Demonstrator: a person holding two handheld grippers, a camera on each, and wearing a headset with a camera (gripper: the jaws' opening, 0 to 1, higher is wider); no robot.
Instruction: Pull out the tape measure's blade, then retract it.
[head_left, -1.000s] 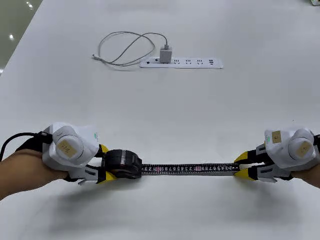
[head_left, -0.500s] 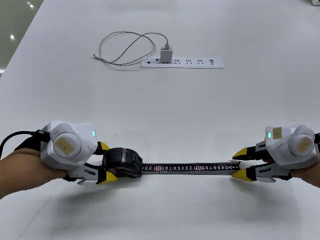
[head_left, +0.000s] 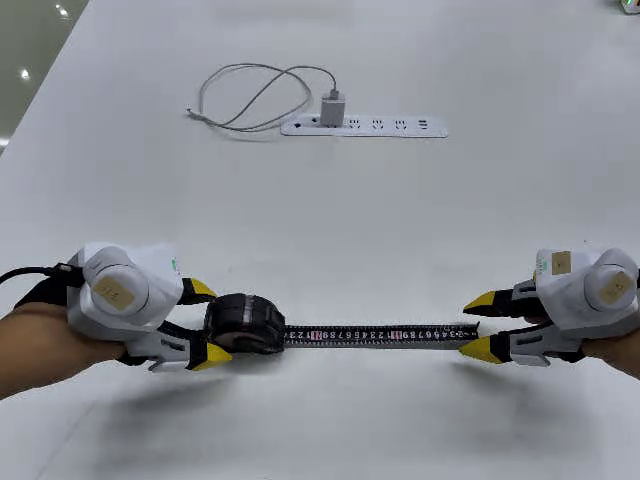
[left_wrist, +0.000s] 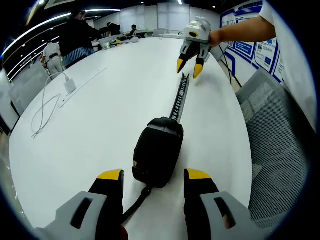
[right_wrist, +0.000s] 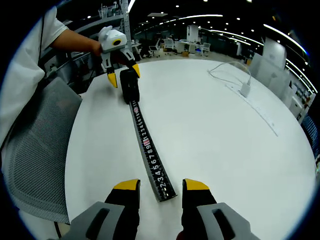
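Black tape measure, blade drawn out, both grippers open

We saw the tape measure case (head_left: 245, 325) at the lower left of the head view, lying on the white table (head_left: 330, 220), with its blade (head_left: 380, 335) running flat toward the lower right. The left gripper (head_left: 209, 321) had its jaws apart on both sides of the case's rear, and we could not tell if they touched it. The right gripper (head_left: 477, 325) also had its jaws apart, the blade's end lying between the tips, not pinched. For retracting, we judged it best to clamp the case firmly first, then guide the blade's end back slowly, so it would not whip.
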